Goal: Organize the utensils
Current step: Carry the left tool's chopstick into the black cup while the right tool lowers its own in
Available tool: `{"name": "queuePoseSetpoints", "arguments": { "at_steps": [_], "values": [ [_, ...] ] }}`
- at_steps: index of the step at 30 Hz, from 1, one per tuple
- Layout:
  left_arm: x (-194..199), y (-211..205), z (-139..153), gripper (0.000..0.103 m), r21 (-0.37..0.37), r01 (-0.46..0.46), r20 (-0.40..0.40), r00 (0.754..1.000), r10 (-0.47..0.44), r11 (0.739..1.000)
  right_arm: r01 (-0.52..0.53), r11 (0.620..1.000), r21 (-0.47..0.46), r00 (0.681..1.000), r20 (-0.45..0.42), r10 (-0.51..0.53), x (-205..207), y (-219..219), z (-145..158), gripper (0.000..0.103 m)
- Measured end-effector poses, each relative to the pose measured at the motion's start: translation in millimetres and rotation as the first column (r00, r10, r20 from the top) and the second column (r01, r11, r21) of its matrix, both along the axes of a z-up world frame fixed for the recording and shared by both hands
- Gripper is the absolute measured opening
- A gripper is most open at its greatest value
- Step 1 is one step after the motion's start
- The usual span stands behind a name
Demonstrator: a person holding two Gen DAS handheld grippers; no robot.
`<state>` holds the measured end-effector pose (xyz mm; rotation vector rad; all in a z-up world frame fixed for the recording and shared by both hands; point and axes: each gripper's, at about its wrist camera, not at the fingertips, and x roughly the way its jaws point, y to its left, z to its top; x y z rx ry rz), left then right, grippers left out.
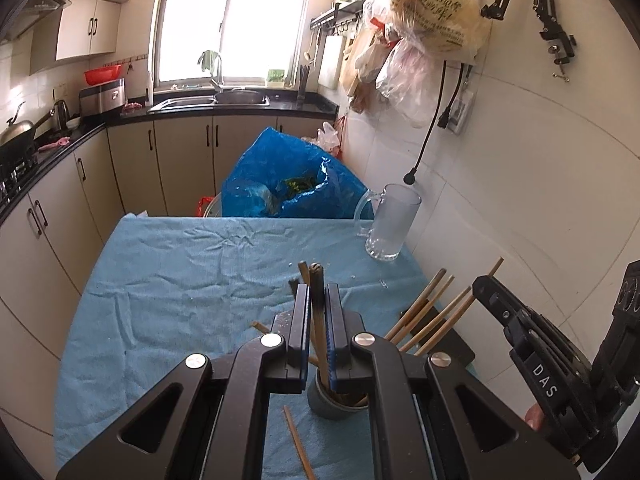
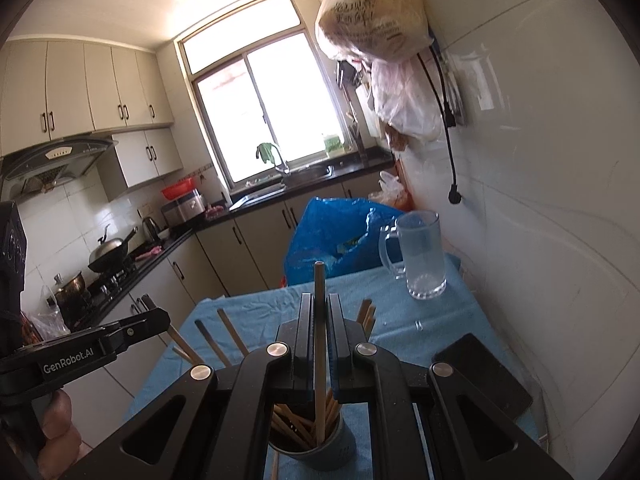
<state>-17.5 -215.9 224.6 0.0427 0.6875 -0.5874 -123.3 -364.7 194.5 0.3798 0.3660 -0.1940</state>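
Note:
In the left wrist view my left gripper (image 1: pixel 318 292) is shut on two dark-tipped wooden chopsticks (image 1: pixel 317 280). They stand upright, with their lower ends in a grey-blue cup (image 1: pixel 332 408) on the blue cloth. More chopsticks (image 1: pixel 432 312) fan out to the right. In the right wrist view my right gripper (image 2: pixel 320 300) is shut on a single light wooden chopstick (image 2: pixel 319 280). Its lower end stands in the same cup (image 2: pixel 320 456) among several chopsticks. Each gripper shows at the edge of the other's view, held by a hand.
Loose chopsticks (image 1: pixel 298 444) lie on the blue tablecloth (image 1: pixel 180 272). A glass mug (image 2: pixel 420 256) stands at the table's far right by the white wall. A dark flat slab (image 2: pixel 484 376) lies at the right edge. A blue plastic bag (image 1: pixel 288 180) sits behind the table, with kitchen counters at left.

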Motion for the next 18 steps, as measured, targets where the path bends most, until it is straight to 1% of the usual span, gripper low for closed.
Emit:
{"name": "queuePoseSetpoints", "arguments": {
  "at_steps": [6,9,18],
  "values": [
    [7.3,2.0,-3.9,0.007,0.001,-0.009,-0.001,1.0,0.009,1.0,-0.008,1.0,0.011,0.999,-0.042,0.008,10.1,-2.0,-10.3,0.007],
    [8.1,3.0,-4.4,0.007,0.002,-0.013,0.002,1.0,0.013,1.0,-0.011,0.999,0.032,0.998,-0.06,0.013,13.6,-6.4,-16.2,0.007],
    [8.5,3.6,-5.3,0.007,0.004,-0.013,0.0,1.0,0.013,1.0,-0.019,0.998,0.062,0.995,-0.097,0.025,17.2,-12.2,-28.6,0.007]
  ]
}}
